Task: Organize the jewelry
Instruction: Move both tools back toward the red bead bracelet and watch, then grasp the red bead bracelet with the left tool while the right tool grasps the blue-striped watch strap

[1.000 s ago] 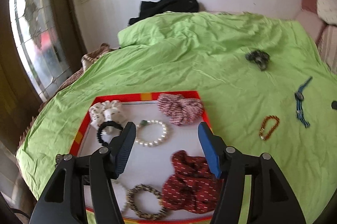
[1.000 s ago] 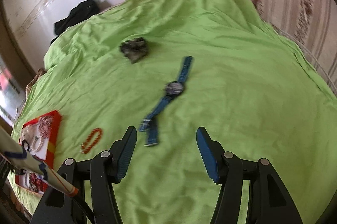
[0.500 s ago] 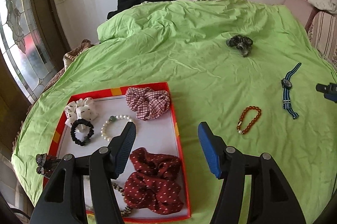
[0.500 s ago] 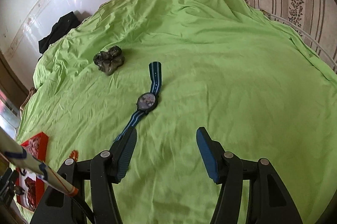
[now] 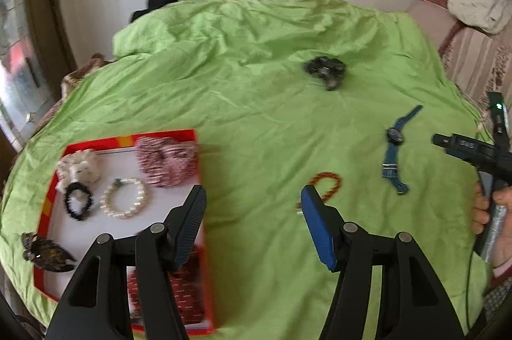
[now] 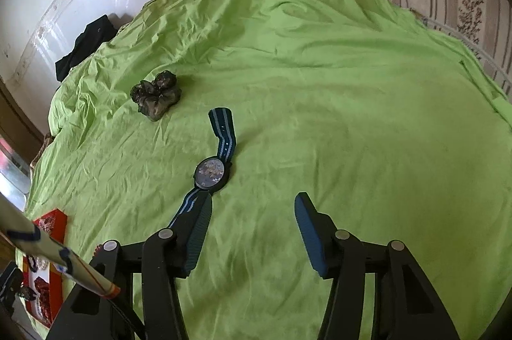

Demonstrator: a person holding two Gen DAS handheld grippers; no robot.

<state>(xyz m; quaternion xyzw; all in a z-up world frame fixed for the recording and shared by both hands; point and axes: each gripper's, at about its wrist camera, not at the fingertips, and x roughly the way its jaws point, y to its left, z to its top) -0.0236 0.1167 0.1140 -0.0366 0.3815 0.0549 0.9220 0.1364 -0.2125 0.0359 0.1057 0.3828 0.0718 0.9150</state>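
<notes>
Green sheet [image 5: 256, 122] covers the bed, w/ jewelry partly sorted. Far left in left wrist view: red-rimmed tray [image 5: 48, 202] lying on the sheet. In it: white scrunchie [image 5: 76, 168], black hair tie [image 5: 78, 200], pearl bracelet [image 5: 124, 200], pink plaid scrunchie [image 5: 166, 160], & a dark red dotted scrunchie [image 5: 188, 288] mostly hidden behind the left tool [image 5: 252, 205]. A dark hair claw [image 5: 44, 252] sits at the tray's left edge; can't tell if it's in or half out.

Left tool: fingers wide apart, nothing between them, hanging above the sheet just right of the tray. Its blue right finger [image 5: 316, 228] overlaps the near end of the amber bead bracelet [image 5: 329, 183] in view; contact unclear.

Further right, loose on the sheet: dark green scrunchie [image 6: 156, 95] toward the far side, and the blue-strap watch [image 6: 212, 172] laid out flat. Right tool [image 6: 252, 231] also spread open & empty, low over the sheet; its left finger sits over the watch's near strap end, dial just ahead.

Progress, my read: approx. two-thirds done. Six or so pcs at the tray, three left out: bead bracelet, watch, green scrunchie. Each tool looks lined up on its nearest pc, bracelet for left, watch for right. No grasp made yet; green scrunchie is farthest, prob. last.
</notes>
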